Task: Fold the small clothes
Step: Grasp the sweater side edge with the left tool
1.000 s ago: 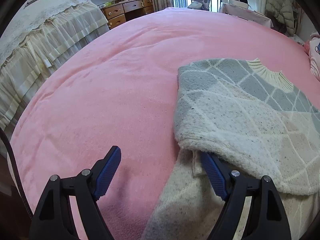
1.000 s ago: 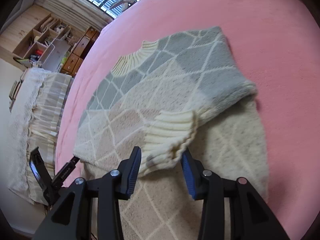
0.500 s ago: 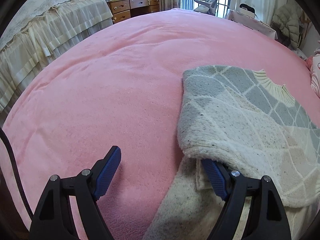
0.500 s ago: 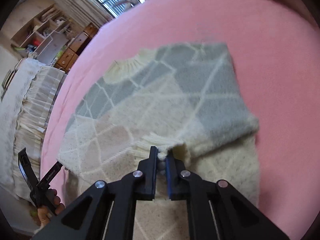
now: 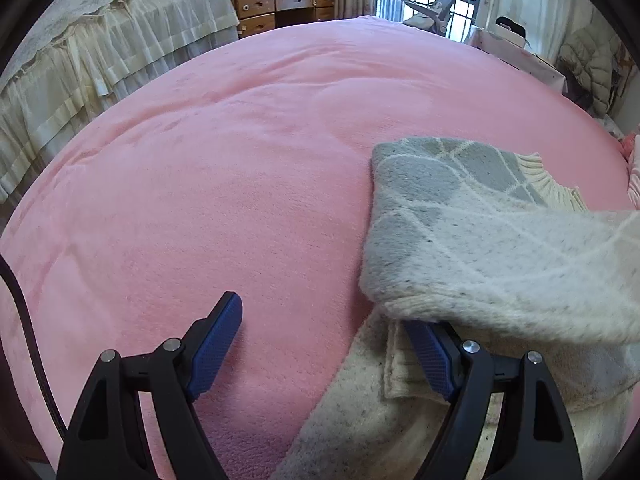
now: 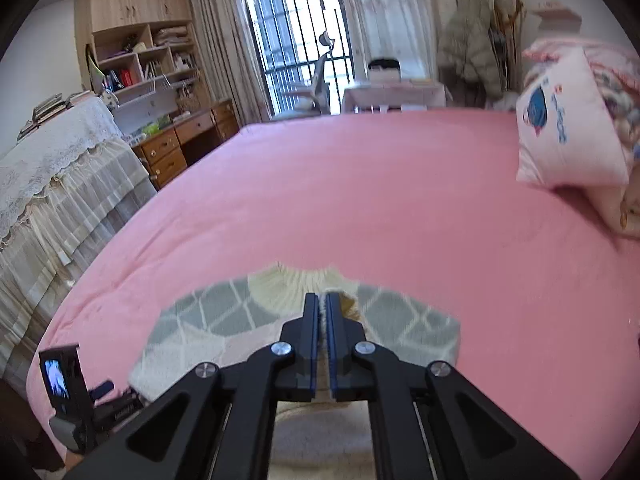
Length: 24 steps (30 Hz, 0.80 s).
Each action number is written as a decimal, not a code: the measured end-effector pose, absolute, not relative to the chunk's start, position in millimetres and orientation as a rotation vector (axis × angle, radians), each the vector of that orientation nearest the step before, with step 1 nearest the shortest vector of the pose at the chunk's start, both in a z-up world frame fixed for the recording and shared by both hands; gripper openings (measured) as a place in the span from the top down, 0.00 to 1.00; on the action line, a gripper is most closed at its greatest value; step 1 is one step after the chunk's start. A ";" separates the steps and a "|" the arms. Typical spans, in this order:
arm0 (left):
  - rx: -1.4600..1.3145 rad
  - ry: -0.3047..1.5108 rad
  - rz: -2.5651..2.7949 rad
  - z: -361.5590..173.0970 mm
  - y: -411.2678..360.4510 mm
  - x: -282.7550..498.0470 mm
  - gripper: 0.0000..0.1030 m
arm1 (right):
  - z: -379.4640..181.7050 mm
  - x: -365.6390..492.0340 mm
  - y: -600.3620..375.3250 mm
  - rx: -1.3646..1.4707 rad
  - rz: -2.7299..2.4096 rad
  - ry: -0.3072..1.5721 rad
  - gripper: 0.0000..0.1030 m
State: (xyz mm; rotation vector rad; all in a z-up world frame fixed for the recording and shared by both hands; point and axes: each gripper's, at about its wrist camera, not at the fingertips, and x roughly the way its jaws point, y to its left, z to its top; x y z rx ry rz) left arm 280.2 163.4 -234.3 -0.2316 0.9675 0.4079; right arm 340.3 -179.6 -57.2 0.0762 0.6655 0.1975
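Observation:
A small knit sweater [image 5: 480, 248] with grey, cream and pale pink diamonds lies on the pink bed [image 5: 224, 184]. My left gripper [image 5: 328, 340] is open at the sweater's left edge, its right finger tucked under the folded-over part. In the right wrist view the sweater [image 6: 224, 320] lies below and in front of my right gripper [image 6: 322, 304]. That gripper is shut on the sweater's cream ribbed cuff [image 6: 322, 312] and holds it lifted above the ribbed collar [image 6: 292, 280].
A pillow [image 6: 568, 128] sits at the bed's right side. A lace-covered bed or table [image 5: 100, 40] stands to the left. A wooden dresser [image 6: 188, 144], shelves, a desk chair [image 6: 316, 80] and a window lie beyond. The left hand-held gripper's body [image 6: 68, 392] shows at the lower left.
My right gripper shut on the ribbed cuff, lifted it and tilted up toward the room. The sleeve now rises off the sweater. The left gripper stayed open at the sweater's edge.

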 end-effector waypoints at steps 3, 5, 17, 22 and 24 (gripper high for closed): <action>-0.252 0.971 0.427 -236.5 169.9 280.5 0.20 | -51.9 353.0 -175.7 0.028 0.153 0.628 0.97; -0.255 0.989 0.460 -240.4 174.8 281.1 0.20 | -61.1 364.0 -179.1 0.010 0.123 0.652 0.97; -0.322 1.052 0.474 -252.0 197.7 277.8 0.20 | -159.9 391.2 -236.7 0.076 -0.053 0.875 1.00; -0.235 1.012 0.431 -237.9 178.4 276.6 0.21 | -157.0 397.5 -251.3 0.175 0.007 0.914 1.00; -0.238 0.993 0.396 -231.1 173.1 276.8 0.21 | -160.0 394.7 -248.0 0.183 0.053 0.959 1.00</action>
